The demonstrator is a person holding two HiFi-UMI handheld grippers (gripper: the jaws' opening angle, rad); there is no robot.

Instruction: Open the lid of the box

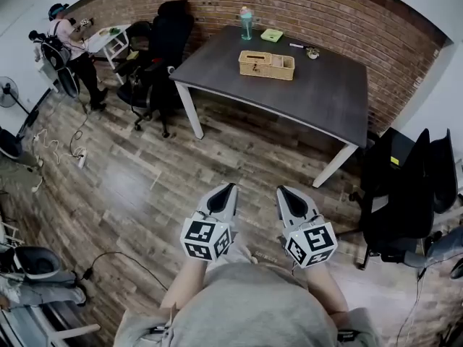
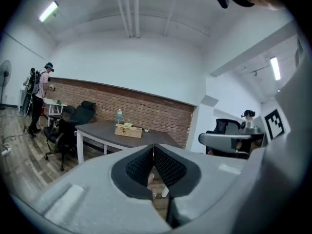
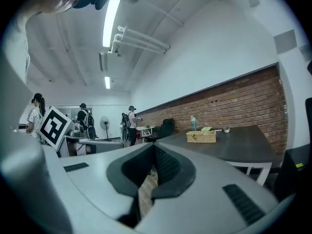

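Plainly nothing is done yet: the wicker box point(image 1: 267, 65) sits at 12 o'clock on the dark table point(image 1: 318, 100), well apart from the left gripper point(image 1: 227, 192) and right gripper point(image 1: 284, 194), both with jaws together, empty. It is pale, rectangular, lid down

Your box point(image 1: 266, 65) is tan woven wicker on a dark grey desk point(image 1: 325, 100) with white legs. At the desk's far edge — a teal bottle point(image 1: 247, 23), a pale green pad point(image 1: 272, 35). Your left gripper point(image 1: 228, 189) and right gripper point(image 1: 282, 191) are grey, patterned with black-and-white squares.
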